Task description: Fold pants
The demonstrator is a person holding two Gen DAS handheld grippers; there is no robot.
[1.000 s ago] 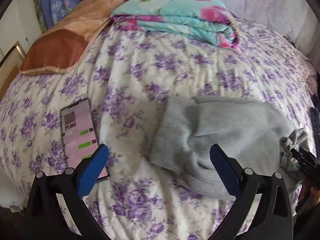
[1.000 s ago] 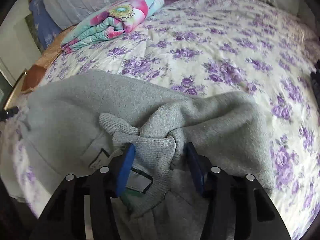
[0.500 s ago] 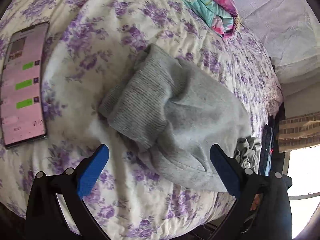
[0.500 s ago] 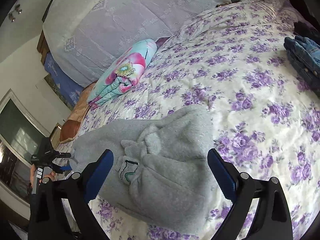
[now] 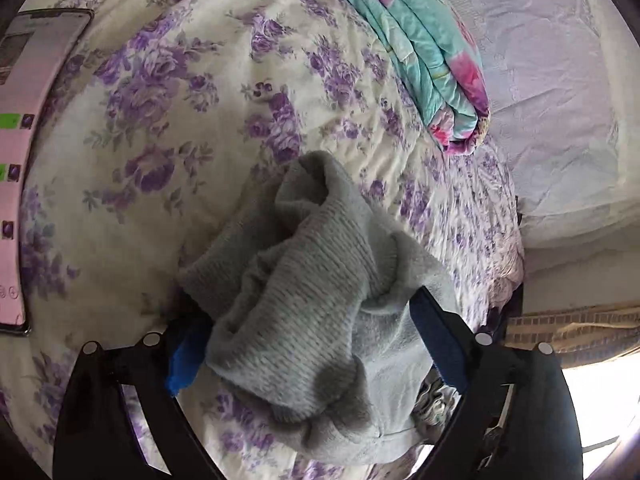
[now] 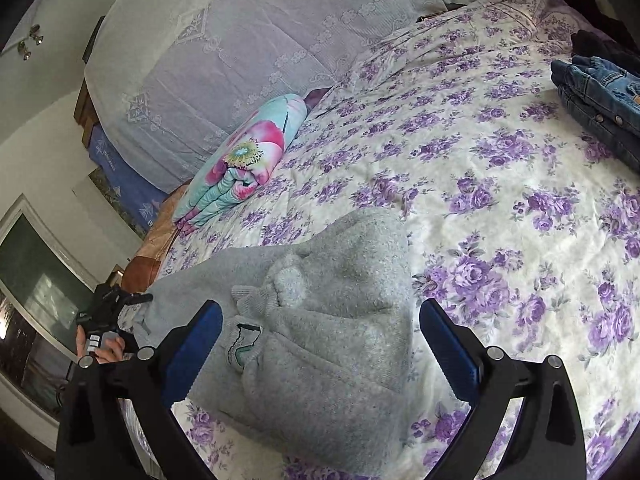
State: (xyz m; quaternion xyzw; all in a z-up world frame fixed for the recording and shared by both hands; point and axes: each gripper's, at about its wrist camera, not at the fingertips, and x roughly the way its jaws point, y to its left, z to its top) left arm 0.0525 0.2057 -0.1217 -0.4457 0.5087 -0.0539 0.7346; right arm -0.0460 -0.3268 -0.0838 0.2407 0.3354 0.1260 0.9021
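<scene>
The grey sweatpants lie bunched on the purple-flowered bedspread. In the left wrist view my left gripper has its blue pads around the ribbed cuff end of the pants; the jaws stand wide with cloth between them, and the left pad is partly hidden by fabric. In the right wrist view the pants lie folded over, waistband label showing. My right gripper is open and empty, hovering just above the pants. The left gripper also shows in the right wrist view, at the pants' far left end.
A phone with a lit screen lies on the bed at left. A folded turquoise floral quilt lies near the headboard. Folded jeans sit at the far right. An orange pillow lies at the left bed edge.
My left gripper moved down onto the cuff end of the pants, which now sits between its pads. My right gripper let go of the waistband, opened wide and pulled back.
</scene>
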